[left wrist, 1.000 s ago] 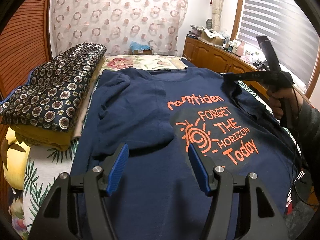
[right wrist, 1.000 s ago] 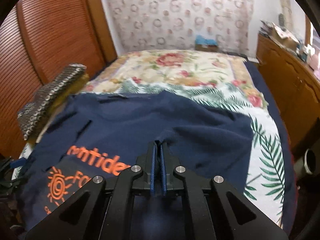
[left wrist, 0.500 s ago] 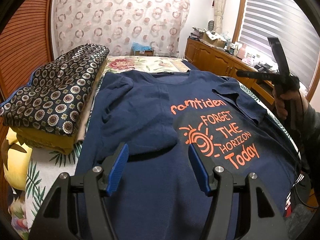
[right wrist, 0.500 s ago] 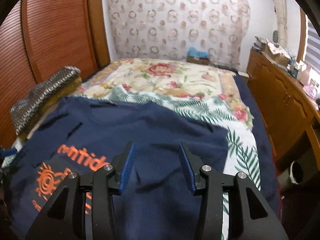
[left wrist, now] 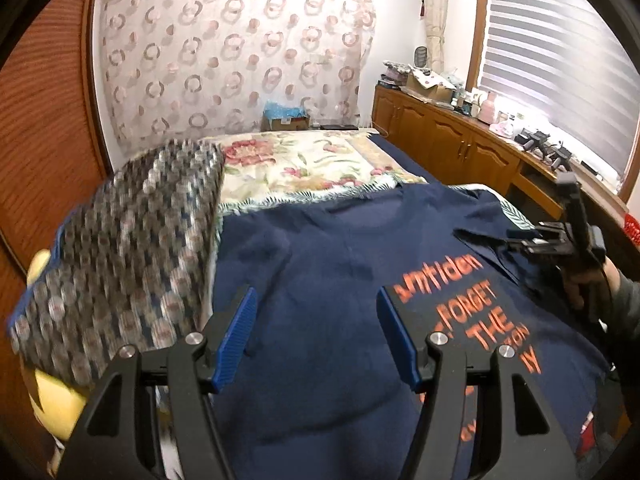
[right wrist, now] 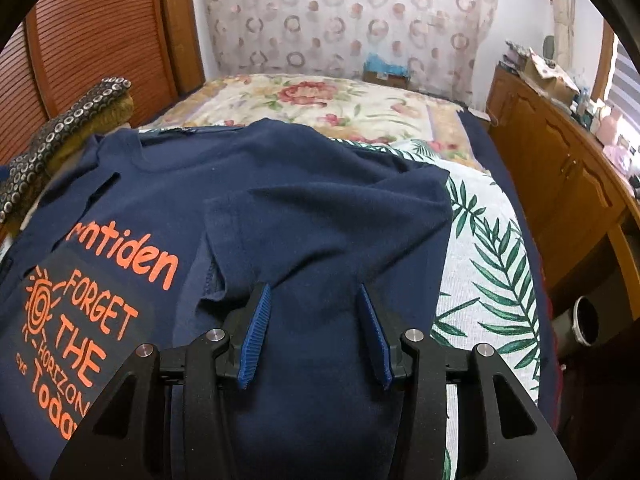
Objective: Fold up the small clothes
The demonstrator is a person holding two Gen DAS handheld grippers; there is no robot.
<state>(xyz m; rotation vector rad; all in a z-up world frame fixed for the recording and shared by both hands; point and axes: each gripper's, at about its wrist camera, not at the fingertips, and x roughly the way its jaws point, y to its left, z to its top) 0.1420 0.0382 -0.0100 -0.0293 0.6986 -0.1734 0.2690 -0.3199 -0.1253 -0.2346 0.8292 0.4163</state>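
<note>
A navy T-shirt [left wrist: 340, 280] with orange lettering lies spread face up on the bed; in the right wrist view the T-shirt [right wrist: 304, 208] has its right sleeve folded inward over the chest. My left gripper [left wrist: 316, 332] hovers open low over the shirt's left side, where the left sleeve lies folded in. My right gripper [right wrist: 314, 332] is open with nothing between its fingers, just above the folded right sleeve. In the left wrist view the right gripper [left wrist: 516, 240] shows at the shirt's right edge, held by a hand [left wrist: 588, 288].
A folded stack of patterned and yellow cloth [left wrist: 120, 264] lies along the shirt's left side. The floral bedspread [right wrist: 320, 100] stretches beyond the collar. A wooden cabinet [right wrist: 560, 168] runs along the right of the bed, and a wooden slatted door [right wrist: 80, 40] stands at the left.
The right gripper, shut on the right sleeve a second ago, has opened and left it folded inward. The left gripper has moved forward and lower over the shirt.
</note>
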